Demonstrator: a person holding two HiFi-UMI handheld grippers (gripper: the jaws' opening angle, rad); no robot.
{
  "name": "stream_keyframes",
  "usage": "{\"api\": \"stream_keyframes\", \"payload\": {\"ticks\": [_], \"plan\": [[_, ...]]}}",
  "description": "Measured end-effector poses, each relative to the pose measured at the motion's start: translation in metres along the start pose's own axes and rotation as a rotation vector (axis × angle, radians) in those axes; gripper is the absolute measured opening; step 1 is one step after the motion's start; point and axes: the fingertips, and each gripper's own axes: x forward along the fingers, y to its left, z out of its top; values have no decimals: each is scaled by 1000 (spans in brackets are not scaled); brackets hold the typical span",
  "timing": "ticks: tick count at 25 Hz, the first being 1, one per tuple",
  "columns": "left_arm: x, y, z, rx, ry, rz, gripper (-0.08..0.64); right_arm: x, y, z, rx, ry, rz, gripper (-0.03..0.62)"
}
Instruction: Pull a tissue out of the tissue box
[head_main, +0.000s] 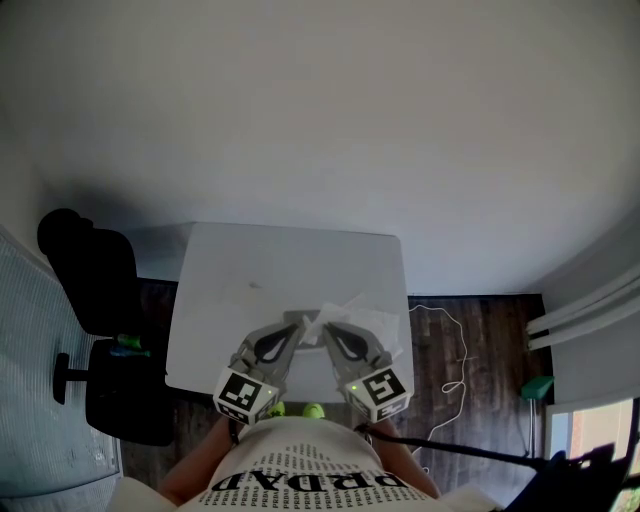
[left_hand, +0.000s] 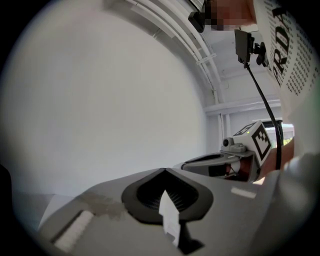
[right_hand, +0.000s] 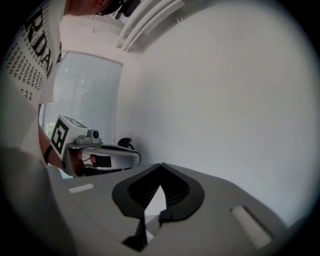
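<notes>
Tissue (head_main: 352, 312) sits crumpled between the two gripper tips, over the near right part of the white table (head_main: 250, 262). We log the left gripper (head_main: 297, 323) jaws closed on a white strip of it, and the right gripper (head_main: 327, 330) jaws closed on a white corner.

Setting: small office-type room. White desk (head_main: 260, 260) against bare white wall (head_main: 320, 100); black swivel chair (head_main: 95, 275); dark wood floor (head_main: 490, 330); window blinds (right_hand: 87, 95).
</notes>
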Motion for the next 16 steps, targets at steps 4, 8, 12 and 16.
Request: {"api": "stream_keyframes", "payload": {"ticks": [4,8,12,16], "plan": [[3,-1,2,11,-6,-7,8,0,-1,1,-7,-4,-4,9],[4,-1,4,19,-7,-11,6,0,-3,3,-17,-7,-6,9],[6,0,6,13,-11,-11,6,1,-4,6,-6,-9,-11,9],[9,0,2,14,-6,-12,6,1,-6,5,-3,-17,-13,9]]}}
